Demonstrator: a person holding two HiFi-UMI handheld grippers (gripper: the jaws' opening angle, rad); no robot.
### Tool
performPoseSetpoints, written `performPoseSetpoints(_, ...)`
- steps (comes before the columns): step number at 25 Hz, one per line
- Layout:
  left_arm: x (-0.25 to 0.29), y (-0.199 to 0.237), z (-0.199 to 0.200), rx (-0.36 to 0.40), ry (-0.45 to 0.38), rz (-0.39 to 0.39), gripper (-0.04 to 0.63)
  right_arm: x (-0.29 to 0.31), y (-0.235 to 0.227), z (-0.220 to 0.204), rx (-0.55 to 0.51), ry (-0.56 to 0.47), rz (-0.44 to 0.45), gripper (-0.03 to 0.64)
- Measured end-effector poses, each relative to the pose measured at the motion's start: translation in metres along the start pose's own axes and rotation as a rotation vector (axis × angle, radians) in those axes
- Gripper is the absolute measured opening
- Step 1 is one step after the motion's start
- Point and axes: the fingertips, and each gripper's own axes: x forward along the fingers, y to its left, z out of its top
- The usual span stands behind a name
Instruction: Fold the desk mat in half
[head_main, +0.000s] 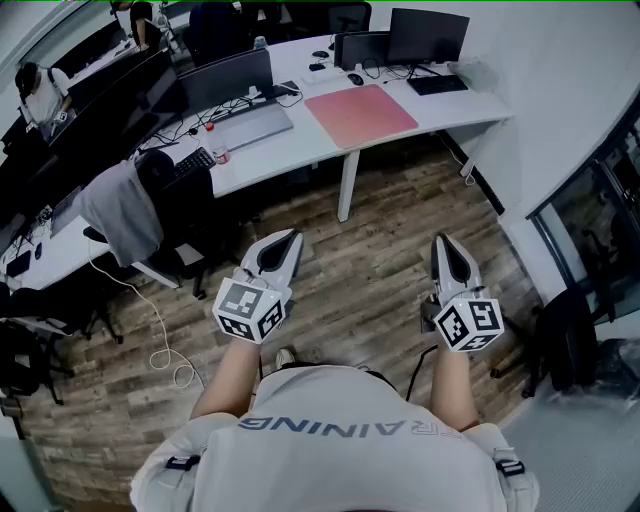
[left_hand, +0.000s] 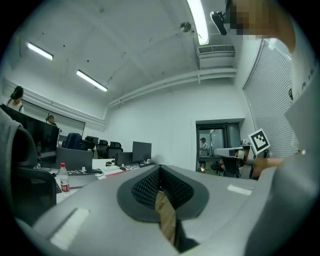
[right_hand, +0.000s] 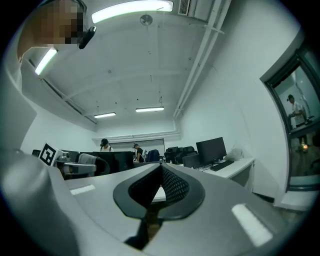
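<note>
Folding has not started yet. The pink desk mat (head_main: 360, 115) lies flat on the white desk (head_main: 462, 108), upper middle of the head view, well apart from both grippers. The left gripper (head_main: 288, 243) and right gripper (head_main: 445, 246) point level, side by side, with their jaws pressed together and nothing in them. Next, I think, the person must step close and open the jaws at a mat edge.

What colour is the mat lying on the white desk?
Pink. The desk mat shows best in the head view.

One desk mat (head_main: 360, 113). Two claws: left claw (head_main: 283, 248), right claw (head_main: 446, 252). One jacket (head_main: 122, 210).
</note>
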Motion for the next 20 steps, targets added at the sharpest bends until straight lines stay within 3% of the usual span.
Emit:
performPoseSetpoints(10, 0.010, -0.035, -0.001, 0.000, 0.001, 0.004, -0.002, -0.033, -0.031, 0.005, 0.030, -0.037, 0.000, 0.014)
performPoseSetpoints(20, 0.035, -0.098, -0.020, -0.012, 0.001, 0.025, -0.002, -0.074, -0.093, -0.010, 0.048, 0.025, 0.022, 0.014)
